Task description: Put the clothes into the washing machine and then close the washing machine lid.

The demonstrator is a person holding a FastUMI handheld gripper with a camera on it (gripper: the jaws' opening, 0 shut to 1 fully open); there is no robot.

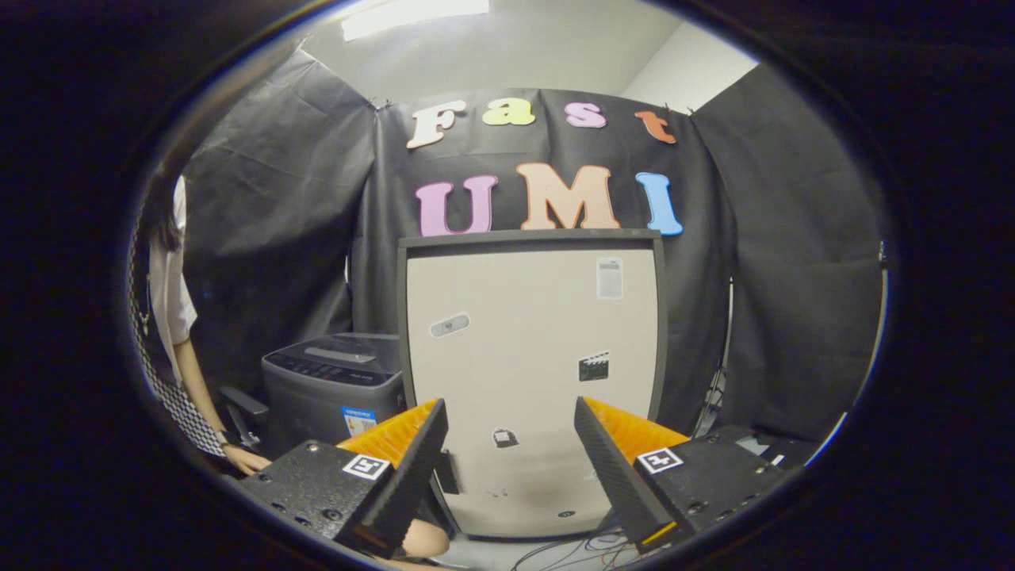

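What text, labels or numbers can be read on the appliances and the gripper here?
Blue label on the grey washing machine: too blurred to read.
Stickers on the pale panel beyond the fingers: too small to read.
Square markers on the open, empty gripper: patterns, no words.

Gripper [511, 444] fingers spread apart, nothing btwn them. Straight ahead, beyond fingers: upright panel [530, 381], standing in front of booth wall. Left of panel, partly behind it: washing machine [333, 388], lid down. Further left, near: person [170, 317], hand [246, 460] low beside machine. Cables [571, 551] on floor below panel.
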